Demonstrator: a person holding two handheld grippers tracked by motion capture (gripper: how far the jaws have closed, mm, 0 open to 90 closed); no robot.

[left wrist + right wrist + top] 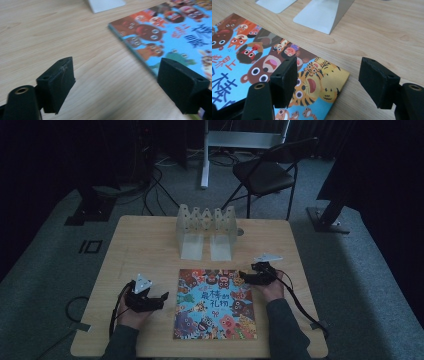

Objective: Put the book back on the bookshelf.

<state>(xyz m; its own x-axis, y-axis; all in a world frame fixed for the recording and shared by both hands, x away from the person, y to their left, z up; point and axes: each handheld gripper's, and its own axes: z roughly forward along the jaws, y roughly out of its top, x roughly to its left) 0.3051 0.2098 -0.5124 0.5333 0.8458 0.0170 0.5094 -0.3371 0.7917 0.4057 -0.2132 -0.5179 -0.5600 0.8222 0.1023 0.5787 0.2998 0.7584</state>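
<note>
Two grippers are flanking a picture book (215,305) that is lying flat near the table's (150,240) front edge, before a clear rack (206,231) by the far edge. The left gripper (161,298) is hanging open-jawed just beside the book's left edge; the right gripper (243,277) is gaping, empty, over its far right corner.

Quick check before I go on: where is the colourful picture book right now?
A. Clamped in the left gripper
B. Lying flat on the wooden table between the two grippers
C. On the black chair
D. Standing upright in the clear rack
B: the colourful picture book lies flat on the wooden table, with the left gripper and right gripper open at its sides.
</note>
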